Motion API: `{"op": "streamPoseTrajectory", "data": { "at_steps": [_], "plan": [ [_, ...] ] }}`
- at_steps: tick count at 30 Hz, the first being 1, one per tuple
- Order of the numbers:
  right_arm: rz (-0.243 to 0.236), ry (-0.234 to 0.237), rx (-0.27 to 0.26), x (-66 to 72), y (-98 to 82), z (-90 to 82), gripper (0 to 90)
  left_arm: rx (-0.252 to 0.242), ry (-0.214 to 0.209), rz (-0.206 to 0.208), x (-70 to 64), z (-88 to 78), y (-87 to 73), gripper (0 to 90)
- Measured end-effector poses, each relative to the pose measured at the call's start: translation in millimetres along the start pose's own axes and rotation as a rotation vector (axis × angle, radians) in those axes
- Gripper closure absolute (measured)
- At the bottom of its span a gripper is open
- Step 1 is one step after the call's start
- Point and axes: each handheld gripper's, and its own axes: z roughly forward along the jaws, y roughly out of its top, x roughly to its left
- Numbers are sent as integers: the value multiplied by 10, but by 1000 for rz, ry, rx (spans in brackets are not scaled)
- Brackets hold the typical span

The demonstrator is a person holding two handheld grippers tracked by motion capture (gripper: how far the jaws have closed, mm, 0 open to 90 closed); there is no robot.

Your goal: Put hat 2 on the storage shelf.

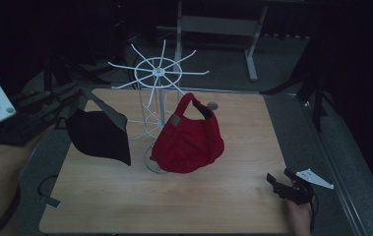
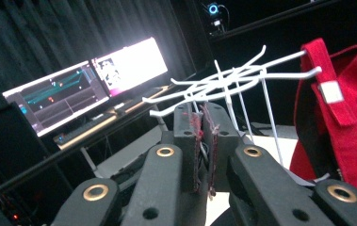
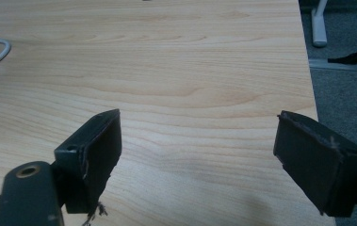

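Fingers of the left gripper (image 1: 78,98) are clamped on the strap of a black bag (image 1: 99,135), held above the tabletop (image 1: 213,196) beside the white wire rack (image 1: 159,73). Right gripper (image 3: 199,141) rests with fingers apart over bare wood. Left gripper view adds lit monitors (image 2: 86,87) behind the rack.

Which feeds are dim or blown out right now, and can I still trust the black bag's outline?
High view: underexposed, the black bag blends into shadow, the red bag reads clearly. Left gripper view: monitors blown out, surroundings dark. Right gripper view: evenly lit table, sharp grain.
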Motion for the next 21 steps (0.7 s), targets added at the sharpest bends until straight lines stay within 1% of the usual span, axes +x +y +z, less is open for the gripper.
{"op": "streamPoseTrajectory", "data": {
  "at_steps": [4,6,7,10,12,14,15,17,21],
  "plan": [
    [2,0,-1,-5,-1,-2,157,-22,-16,6,8,91,116,859],
    [1,0,0,-4,-1,-2,157,-22,-18,19,6,144,168,858],
    [2,0,-1,-4,-1,-3,157,-32,-27,14,8,173,192,859],
    [1,1,-3,-6,-2,-3,157,-30,-34,23,-2,240,233,858],
    [2,1,-2,-6,-2,-3,157,-25,-41,26,-5,275,243,858],
    [1,1,-1,-6,-1,-4,157,-25,-50,17,-11,315,242,858],
    [2,2,-2,-5,-1,-3,157,-18,-47,26,-20,336,242,858],
    [2,2,-2,-7,-2,-4,157,-15,-60,19,-14,376,235,858],
    [2,3,-2,-7,-2,-3,157,-10,-62,7,5,451,220,858]
  ]
}}
